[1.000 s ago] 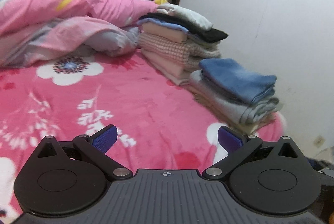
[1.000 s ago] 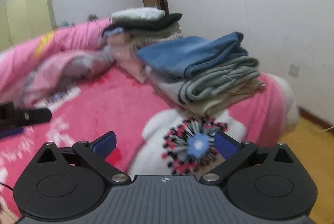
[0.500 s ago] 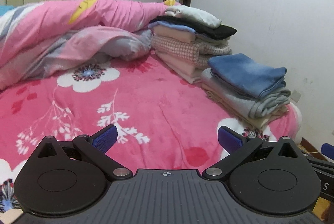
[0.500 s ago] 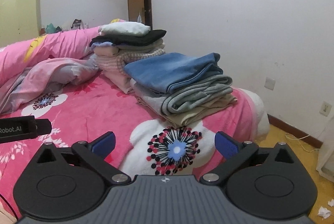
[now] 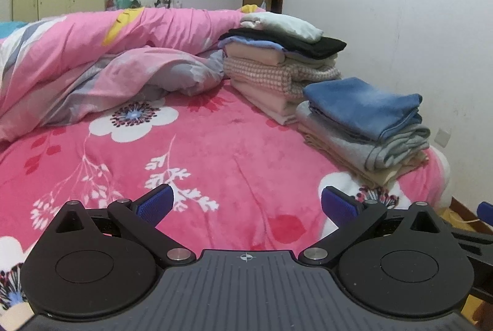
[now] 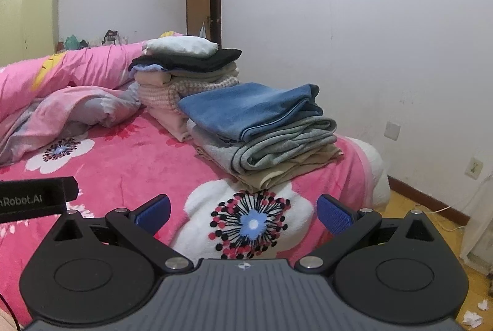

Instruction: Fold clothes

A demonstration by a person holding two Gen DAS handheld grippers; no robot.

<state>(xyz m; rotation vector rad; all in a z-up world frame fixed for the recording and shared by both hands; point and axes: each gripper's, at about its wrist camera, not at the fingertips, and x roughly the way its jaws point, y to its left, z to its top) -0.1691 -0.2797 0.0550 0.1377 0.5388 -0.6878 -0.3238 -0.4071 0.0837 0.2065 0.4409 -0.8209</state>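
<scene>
Both grippers empty above the bed, folded clothes stacked along its right edge.

Left gripper (image 5: 245, 201) and right gripper (image 6: 243, 209) spread their blue-padded fingers (image 5: 155, 203) wide, holding nothing, over the pink floral fleece bedspread (image 5: 215, 152). The low stack topped by a folded blue garment (image 6: 249, 109) lies nearer, long axis pointing away toward the taller stack of folded pink, black and white clothes (image 6: 185, 69) behind it.

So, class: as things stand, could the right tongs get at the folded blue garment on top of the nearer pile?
Probably yes. The right tongs are open and empty, and only bare pink blanket lies between them and the blue garment, which sits uncovered on top.
</scene>
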